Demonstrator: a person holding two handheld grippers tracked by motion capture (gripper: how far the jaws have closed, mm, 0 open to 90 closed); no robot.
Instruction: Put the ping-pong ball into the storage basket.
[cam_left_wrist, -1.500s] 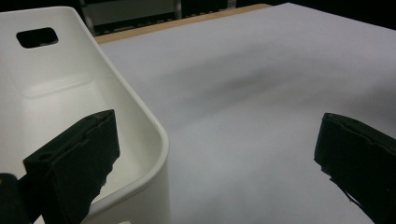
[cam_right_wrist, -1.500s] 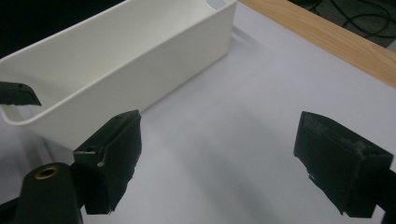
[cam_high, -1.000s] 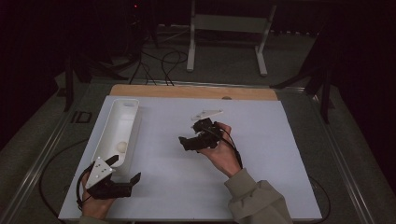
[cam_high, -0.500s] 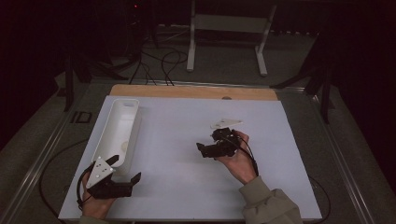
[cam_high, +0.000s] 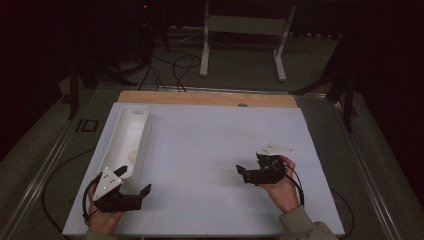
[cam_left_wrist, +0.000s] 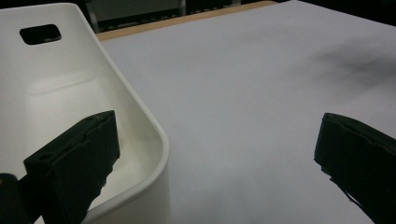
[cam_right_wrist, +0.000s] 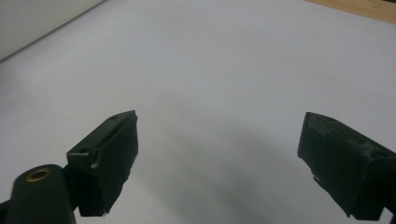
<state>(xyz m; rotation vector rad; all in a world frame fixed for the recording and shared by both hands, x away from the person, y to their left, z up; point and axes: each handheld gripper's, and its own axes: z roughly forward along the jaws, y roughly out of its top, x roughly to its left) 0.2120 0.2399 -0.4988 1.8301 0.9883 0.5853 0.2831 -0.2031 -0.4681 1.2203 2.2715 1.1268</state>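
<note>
A long white plastic bin (cam_high: 127, 145) with a handle slot lies on the surface (cam_high: 210, 150). Left gripper (cam_high: 131, 186) beside it, fingers wide; right gripper (cam_high: 243, 173) fingers wide, just opened further, empty.

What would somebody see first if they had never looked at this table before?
Probably the long white tray lying on the left side of the pale table, because it is the one thing on it. Next come the two black tools in the person's hands: the left gripper sits right by the tray's near end, and the right gripper hangs over bare table on the right. Both have their jaws wide open with nothing between them.
</note>
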